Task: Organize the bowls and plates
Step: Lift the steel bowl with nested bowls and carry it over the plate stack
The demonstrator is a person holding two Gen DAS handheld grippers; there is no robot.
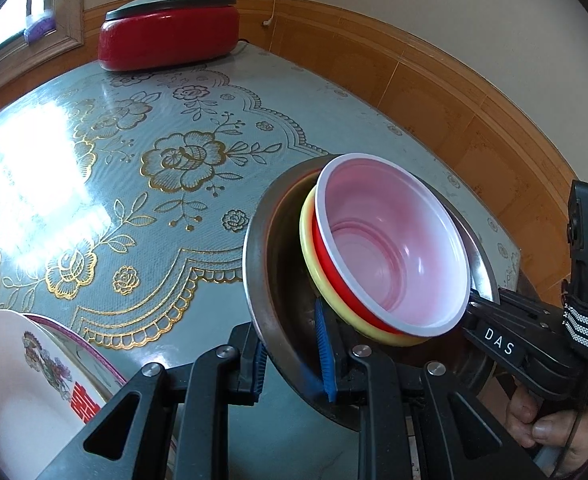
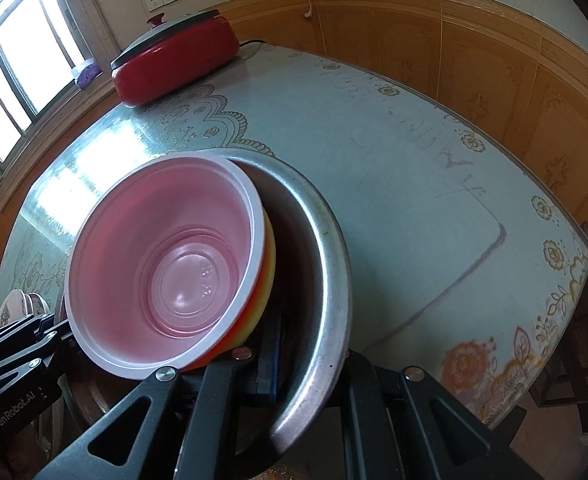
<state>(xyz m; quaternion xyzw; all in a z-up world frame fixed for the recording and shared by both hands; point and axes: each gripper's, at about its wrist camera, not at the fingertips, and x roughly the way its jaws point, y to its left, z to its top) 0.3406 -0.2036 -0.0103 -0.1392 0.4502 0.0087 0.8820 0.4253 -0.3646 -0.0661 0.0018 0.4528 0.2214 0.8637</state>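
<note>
Floral-patterned table [image 1: 165,168] stretches toward a red electric pot [image 1: 169,36]. Nearer than the pot, both grippers pinch opposite rim edges of the steel basin [image 1: 269,280]: left gripper [image 1: 294,364], right gripper [image 2: 306,364]. Nested red bowl [image 1: 394,248] and yellow bowl [image 1: 314,256] lean inside.

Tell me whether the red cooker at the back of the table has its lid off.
No: in the left wrist view the red cooker wears its grey lid, red knob on top.

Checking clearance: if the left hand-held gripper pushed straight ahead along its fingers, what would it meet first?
The left hand-held gripper is already clamped on the steel basin rim, so the basin wall comes first. Beyond it lies bare tablecloth; the red electric pot sits far back, leftward, probably off that line.
</note>
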